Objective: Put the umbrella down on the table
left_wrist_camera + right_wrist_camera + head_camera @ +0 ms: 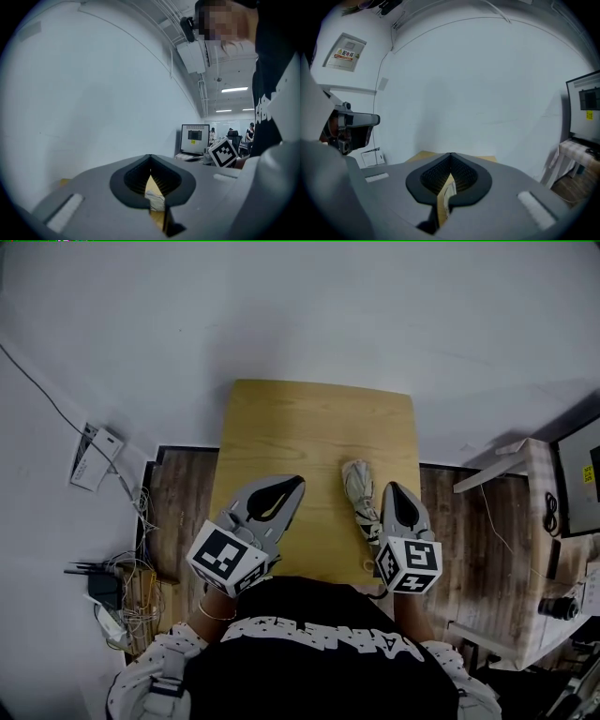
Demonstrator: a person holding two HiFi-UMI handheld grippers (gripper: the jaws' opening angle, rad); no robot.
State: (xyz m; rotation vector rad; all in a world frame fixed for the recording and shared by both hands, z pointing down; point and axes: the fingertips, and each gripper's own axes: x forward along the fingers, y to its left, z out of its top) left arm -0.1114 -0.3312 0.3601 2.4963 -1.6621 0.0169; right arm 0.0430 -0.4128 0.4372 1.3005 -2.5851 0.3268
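A folded beige umbrella (359, 495) lies on the wooden table (309, 432), near its front right part. My right gripper (394, 488) hovers just right of the umbrella, apart from it, jaws shut and empty. My left gripper (298, 484) hangs over the table's front left, also shut with nothing in it. In the left gripper view the closed jaws (150, 157) frame a sliver of the umbrella (155, 199) and the tabletop. In the right gripper view the closed jaws (451, 154) frame a strip of table and a pale bit of the umbrella (449, 192).
A side desk with a monitor (583, 474) stands to the right. On the floor at the left lie a router with tangled cables (105, 589) and a white box (94, 457). The table's far end meets a white wall. The right gripper's marker cube (224, 152) shows in the left gripper view.
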